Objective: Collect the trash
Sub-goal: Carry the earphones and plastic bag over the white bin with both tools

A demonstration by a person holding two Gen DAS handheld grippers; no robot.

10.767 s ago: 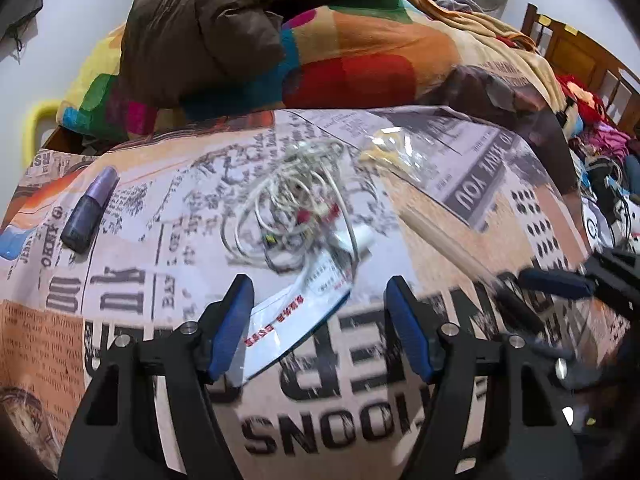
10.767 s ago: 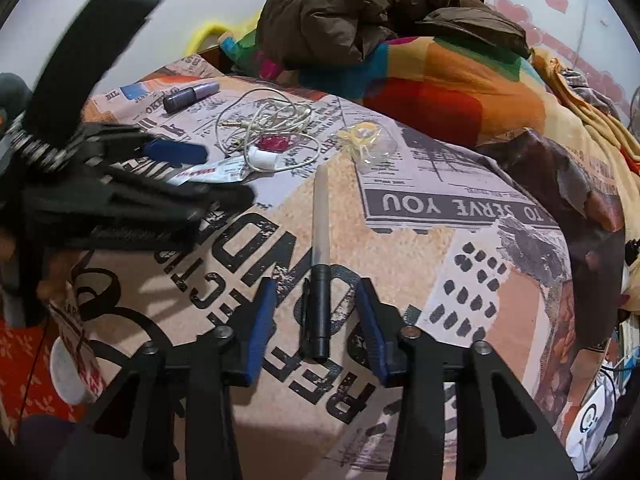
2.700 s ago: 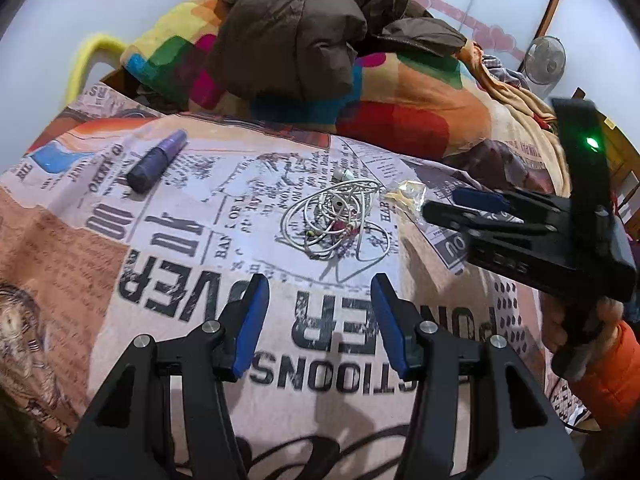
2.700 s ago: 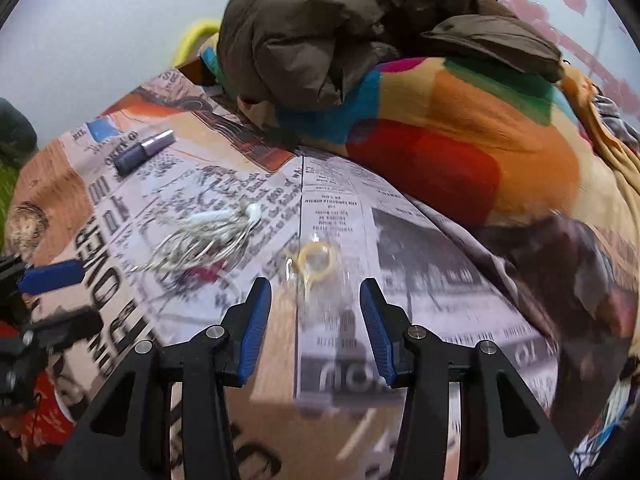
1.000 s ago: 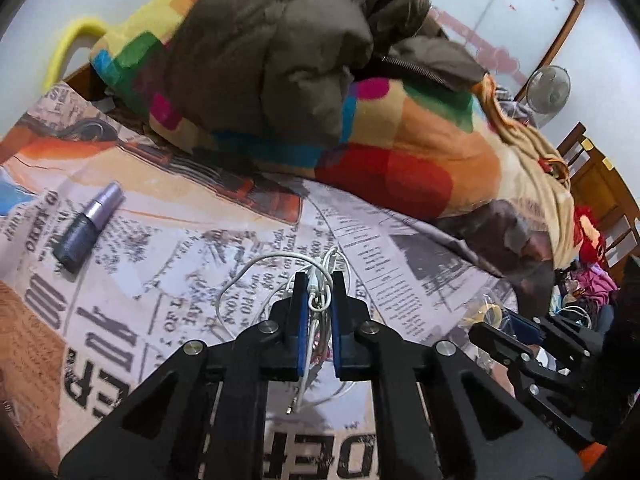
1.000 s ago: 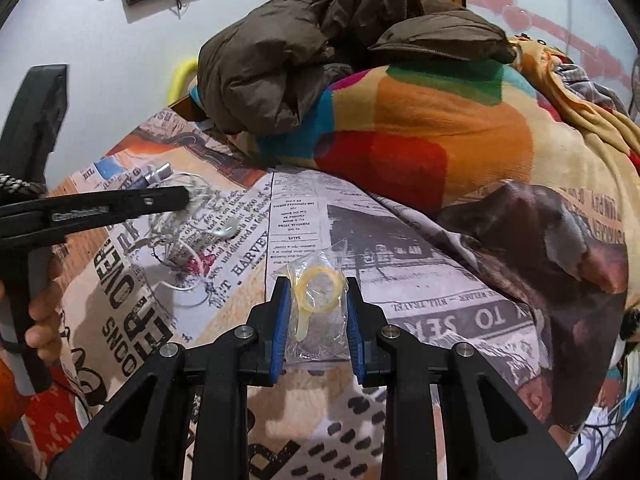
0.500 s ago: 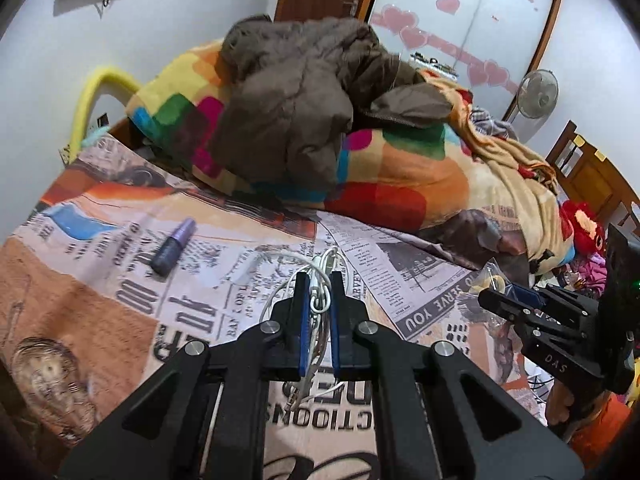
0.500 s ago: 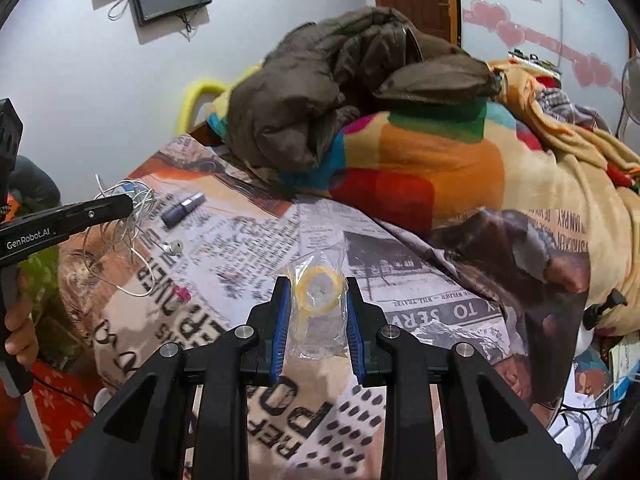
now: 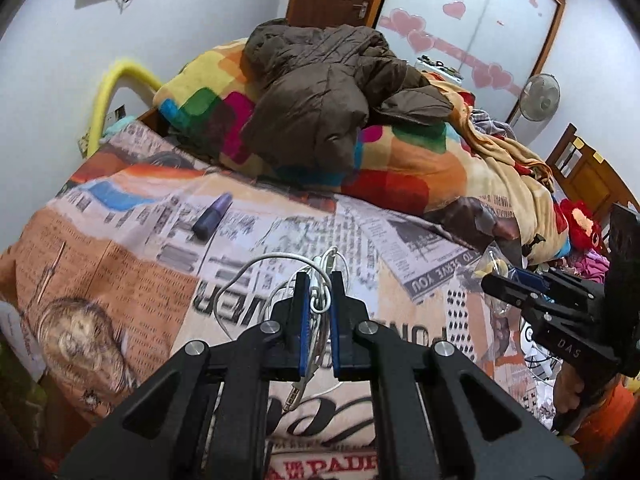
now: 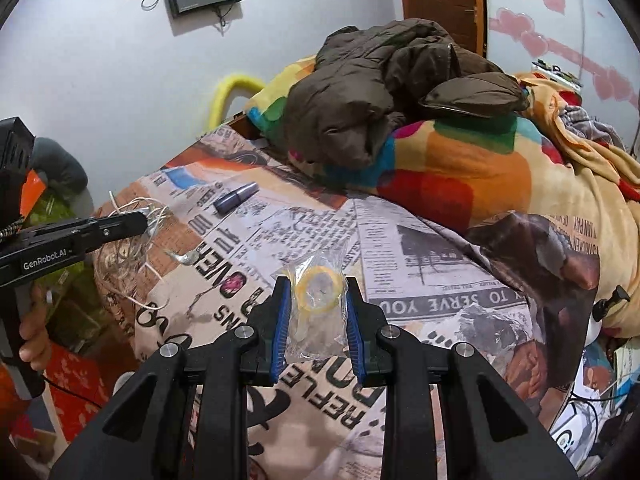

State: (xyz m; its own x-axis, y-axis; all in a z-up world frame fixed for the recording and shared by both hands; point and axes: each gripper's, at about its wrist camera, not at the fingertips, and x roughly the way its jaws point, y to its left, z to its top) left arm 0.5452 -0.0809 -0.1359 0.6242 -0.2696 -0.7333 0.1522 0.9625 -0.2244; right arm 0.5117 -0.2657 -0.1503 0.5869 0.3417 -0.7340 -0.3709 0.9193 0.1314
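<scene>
The left gripper (image 9: 320,300) is clamped on a tangle of white cable (image 9: 276,280) that loops ahead of and below its fingers; the right gripper (image 10: 316,300) pinches a clear plastic bag (image 10: 316,328) with a yellow ring inside, held between its blue pads (image 10: 282,320); a purple tube (image 9: 212,216) lies ahead on the newspaper-print bedspread (image 9: 120,260).

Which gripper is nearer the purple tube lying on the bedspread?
Left. The left gripper, clamping the white cable tangle, is just short of the purple tube; the right gripper is farther off.
</scene>
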